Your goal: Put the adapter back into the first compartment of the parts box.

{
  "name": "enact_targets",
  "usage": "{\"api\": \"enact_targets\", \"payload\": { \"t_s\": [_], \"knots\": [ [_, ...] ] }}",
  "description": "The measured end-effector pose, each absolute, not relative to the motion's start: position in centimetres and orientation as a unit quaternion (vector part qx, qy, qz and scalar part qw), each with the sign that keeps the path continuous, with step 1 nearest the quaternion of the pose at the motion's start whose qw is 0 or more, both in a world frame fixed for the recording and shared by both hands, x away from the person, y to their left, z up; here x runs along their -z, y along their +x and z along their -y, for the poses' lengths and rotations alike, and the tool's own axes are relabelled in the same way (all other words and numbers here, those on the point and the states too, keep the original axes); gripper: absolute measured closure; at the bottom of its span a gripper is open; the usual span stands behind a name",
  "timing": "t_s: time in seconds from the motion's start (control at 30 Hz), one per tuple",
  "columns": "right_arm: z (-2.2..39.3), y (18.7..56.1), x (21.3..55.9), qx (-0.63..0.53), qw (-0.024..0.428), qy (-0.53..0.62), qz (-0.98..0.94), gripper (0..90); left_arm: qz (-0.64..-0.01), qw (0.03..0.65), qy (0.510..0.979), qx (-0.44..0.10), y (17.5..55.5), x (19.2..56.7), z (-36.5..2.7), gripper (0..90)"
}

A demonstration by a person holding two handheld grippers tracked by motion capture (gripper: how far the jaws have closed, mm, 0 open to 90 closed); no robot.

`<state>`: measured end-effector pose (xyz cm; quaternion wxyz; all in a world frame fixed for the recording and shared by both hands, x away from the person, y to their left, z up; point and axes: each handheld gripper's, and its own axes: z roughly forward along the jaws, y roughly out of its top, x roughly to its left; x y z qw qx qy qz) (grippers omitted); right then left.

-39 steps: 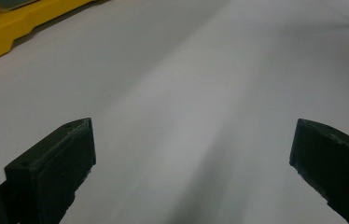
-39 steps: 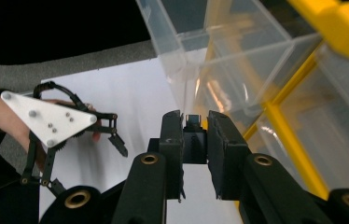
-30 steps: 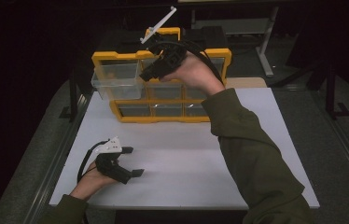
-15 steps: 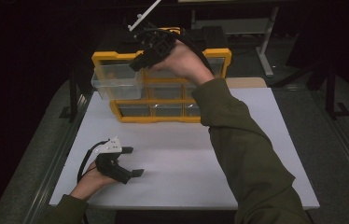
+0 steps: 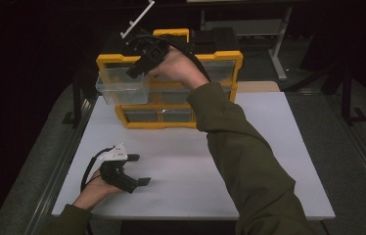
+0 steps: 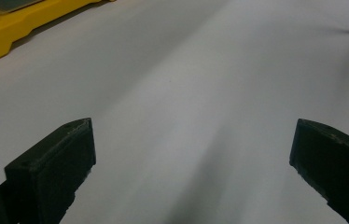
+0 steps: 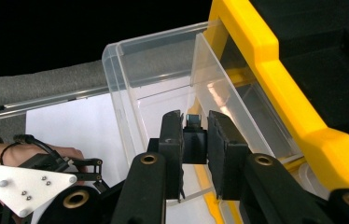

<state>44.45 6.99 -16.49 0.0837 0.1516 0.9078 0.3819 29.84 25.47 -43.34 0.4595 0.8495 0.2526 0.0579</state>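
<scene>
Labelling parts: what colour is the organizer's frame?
Yellow frame, clearest in the high view.

white table (image 5: 249, 196) — yellow drawer cabinet (image 5: 171, 122) on it

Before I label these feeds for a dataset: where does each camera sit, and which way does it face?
High view: above the person's side, looking forward and down on the white table and yellow organizer; both forearms and hands show.
Left gripper view: on the left gripper, low along the table; open jaws show.
Right gripper view: on the right gripper, over the clear drawer, shut on a small black part.
All three share the organizer.
</scene>
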Motion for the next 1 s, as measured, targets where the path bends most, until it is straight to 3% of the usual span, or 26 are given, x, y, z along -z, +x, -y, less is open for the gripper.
{"api": "enact_targets", "payload": {
  "t_s": [0.3,0.43,0.47,1.0],
  "knots": [
    [-6.6,44.5,16.4,-0.39,0.083,0.157,-0.903,68.3,-0.252,0.459,0.85,-0.056,29.8,43.4,-25.4,0.0],
    [-5.7,44.4,15.9,-0.4,0.077,0.161,-0.899,80.7,-0.252,0.459,0.85,-0.057,29.8,43.3,-25.5,0.0],
    [-5.1,44.4,15.7,-0.406,0.073,0.163,-0.896,87.8,-0.253,0.459,0.85,-0.058,29.9,43.3,-25.5,0.0],
    [-0.4,43.5,16.3,-0.416,0.075,0.176,-0.889,88.7,-0.254,0.455,0.851,-0.059,29.9,43.3,-25.3,0.0]
  ]
}}
